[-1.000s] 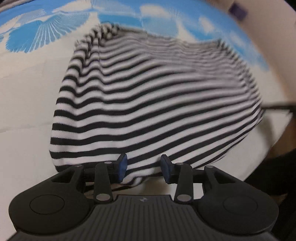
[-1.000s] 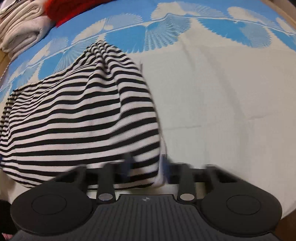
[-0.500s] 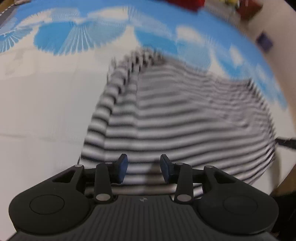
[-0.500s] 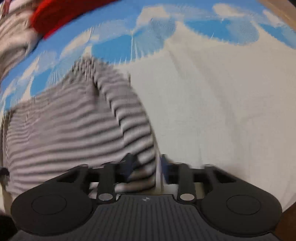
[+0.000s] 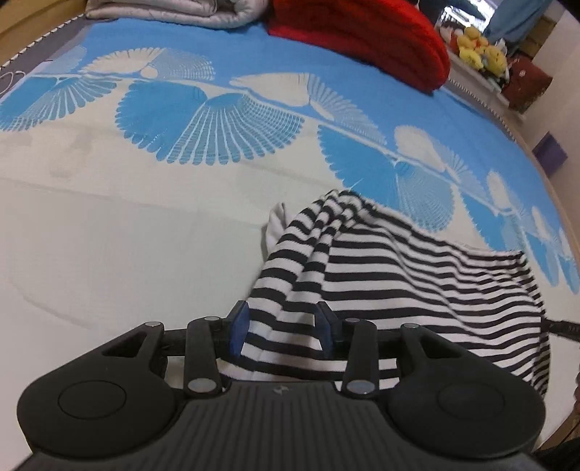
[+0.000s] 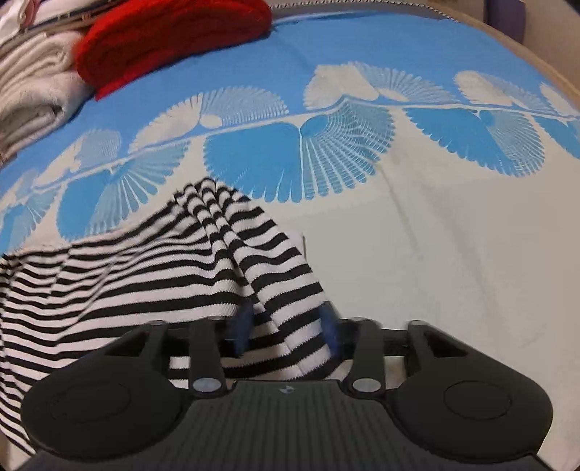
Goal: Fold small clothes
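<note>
A black-and-white striped garment (image 5: 398, 282) lies on the bedspread (image 5: 127, 235), its far corner gathered into ridges that run toward me. My left gripper (image 5: 282, 326) hovers over the garment's near left edge. Its blue pads stand apart, with cloth lying between them and not pinched. In the right wrist view the garment (image 6: 127, 282) spreads to the left. A raised fold of it runs between the blurred pads of my right gripper (image 6: 286, 326). Those jaws are closing, and a gap still shows beside the cloth.
The blue-and-white fan-patterned bedspread (image 6: 453, 253) stretches ahead. A red blanket (image 5: 362, 32) and a folded pale blanket (image 5: 174, 11) sit at its far end. Yellow plush toys (image 5: 478, 47) and a purple box (image 5: 549, 152) stand beyond the bed's right edge.
Both grippers have moved across the bed, and the far blankets have come into view. The garment, spread flat before, is now drawn into ridges at its far corners.
</note>
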The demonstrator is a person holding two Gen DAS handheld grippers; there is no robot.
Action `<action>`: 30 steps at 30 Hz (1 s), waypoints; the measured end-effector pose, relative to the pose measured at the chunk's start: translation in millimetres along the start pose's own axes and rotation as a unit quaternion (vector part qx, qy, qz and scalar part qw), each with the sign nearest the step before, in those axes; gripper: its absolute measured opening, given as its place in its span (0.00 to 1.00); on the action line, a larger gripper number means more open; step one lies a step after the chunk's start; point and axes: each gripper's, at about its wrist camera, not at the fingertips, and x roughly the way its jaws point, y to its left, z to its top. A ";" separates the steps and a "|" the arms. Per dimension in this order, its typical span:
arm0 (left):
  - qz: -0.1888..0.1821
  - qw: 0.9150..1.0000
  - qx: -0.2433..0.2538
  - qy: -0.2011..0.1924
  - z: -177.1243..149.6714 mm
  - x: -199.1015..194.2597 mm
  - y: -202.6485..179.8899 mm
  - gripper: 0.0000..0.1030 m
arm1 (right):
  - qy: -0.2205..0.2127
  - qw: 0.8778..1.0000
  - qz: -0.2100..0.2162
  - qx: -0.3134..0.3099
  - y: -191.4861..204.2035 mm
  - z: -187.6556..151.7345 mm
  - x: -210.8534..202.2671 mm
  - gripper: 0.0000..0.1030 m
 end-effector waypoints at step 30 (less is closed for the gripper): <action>0.002 0.994 0.101 -0.030 -5.7 12.4 -58.3 0.43 | 0.053 0.996 0.012 -0.076 -17.5 -44.6 -27.0 0.39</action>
